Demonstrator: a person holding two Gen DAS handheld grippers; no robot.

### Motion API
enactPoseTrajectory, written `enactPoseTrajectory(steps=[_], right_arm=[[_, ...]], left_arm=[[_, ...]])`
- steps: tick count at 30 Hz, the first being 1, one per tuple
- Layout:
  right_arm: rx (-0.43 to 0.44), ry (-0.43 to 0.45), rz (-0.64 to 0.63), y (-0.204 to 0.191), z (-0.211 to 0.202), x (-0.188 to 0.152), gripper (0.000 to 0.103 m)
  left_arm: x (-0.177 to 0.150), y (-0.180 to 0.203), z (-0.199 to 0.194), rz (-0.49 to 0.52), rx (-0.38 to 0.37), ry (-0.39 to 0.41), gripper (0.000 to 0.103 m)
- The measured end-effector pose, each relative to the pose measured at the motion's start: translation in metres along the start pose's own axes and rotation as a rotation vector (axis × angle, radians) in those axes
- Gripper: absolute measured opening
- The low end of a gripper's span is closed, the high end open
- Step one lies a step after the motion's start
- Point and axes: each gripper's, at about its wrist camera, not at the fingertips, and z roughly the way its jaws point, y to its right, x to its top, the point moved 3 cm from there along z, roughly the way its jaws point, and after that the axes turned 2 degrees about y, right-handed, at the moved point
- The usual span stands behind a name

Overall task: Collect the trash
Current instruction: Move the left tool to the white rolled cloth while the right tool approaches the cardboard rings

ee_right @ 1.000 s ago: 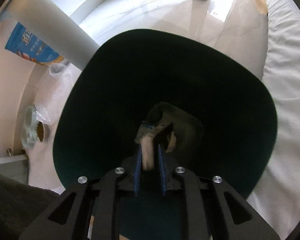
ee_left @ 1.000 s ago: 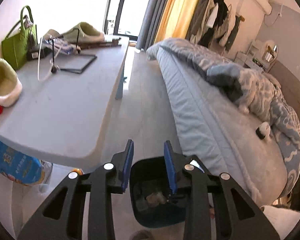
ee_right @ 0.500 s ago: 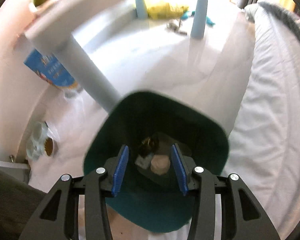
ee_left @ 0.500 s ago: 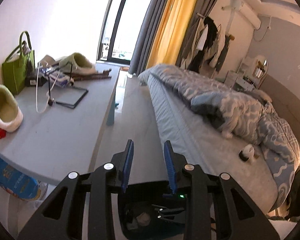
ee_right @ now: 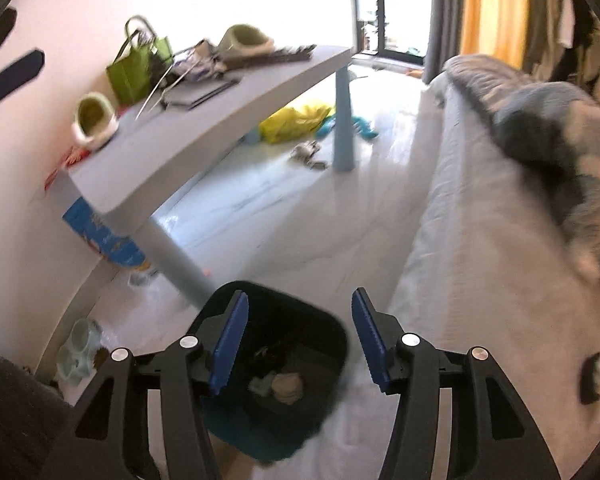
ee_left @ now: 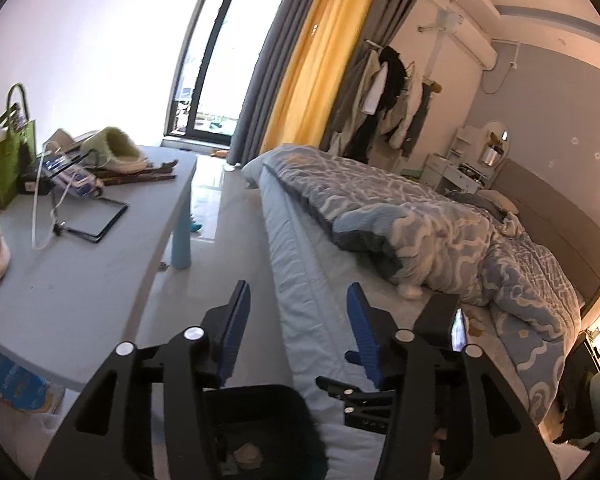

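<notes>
R gripper: fingers spread wide, nothing between the pads. L gripper: same, spread and empty. I'm holding both above the bin.

Bin sits just below and between R fingertips, on the floor between the table leg and the bed, close to both. In L view I only see its rim at the bottom, under the fingers. Inside: a pale crumpled wad w/ some darker scraps beside it, on the bottom. Bin stands upright, mouth pointing up toward my fingers; long axis roughly vertical. The wad is lumpy, no clear long axis.

Risks, my judgement:
- R view is smeared, so I'm likely swinging fast. A low sweep could clip the bin rim and tip it, since it looks light.
- Bed edge right of R fingers and table leg left of them leave a narrow lane; an open finger could snag the sheet.

Beyond fingertips: small litter on the floor near the far blue leg, yellow bag under the table. Probable next pickups, but can't tell what the litter is. Table clutter (green bag, slippers) might not be trash, so wrong-item grab possible.
</notes>
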Motion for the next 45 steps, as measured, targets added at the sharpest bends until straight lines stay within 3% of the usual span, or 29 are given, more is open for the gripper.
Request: enactPoseTrajectory(steps=[3,15,18,30,40,45], right_arm=[[-0.03,0.025,0.018,0.02,-0.018,0.0,0.062],[-0.151,0.124,0.095,0.116,-0.09,-0.009,0.07],[-0.184,0.15,0.121,0.142,-0.108,-0.014,0.08],[-0.326,0.217,0.28,0.257,-0.175,-0.05,0.088],[-0.371,0.207,0.417,0.31,-0.175,-0.097,0.091],[-0.351,0.207,0.484,0.33,-0.173,-0.114,0.091]], left_arm=[[0.004,0.013,0.008,-0.007,-0.018,0.003,0.062],[0.01,0.085,0.056,0.034,-0.08,-0.016,0.069],[0.005,0.108,0.074,0.064,-0.101,-0.035,0.073],[-0.021,0.186,0.137,0.133,-0.137,-0.121,0.077],[-0.064,0.238,0.183,0.224,-0.136,-0.222,0.081],[-0.083,0.259,0.206,0.261,-0.132,-0.267,0.081]])
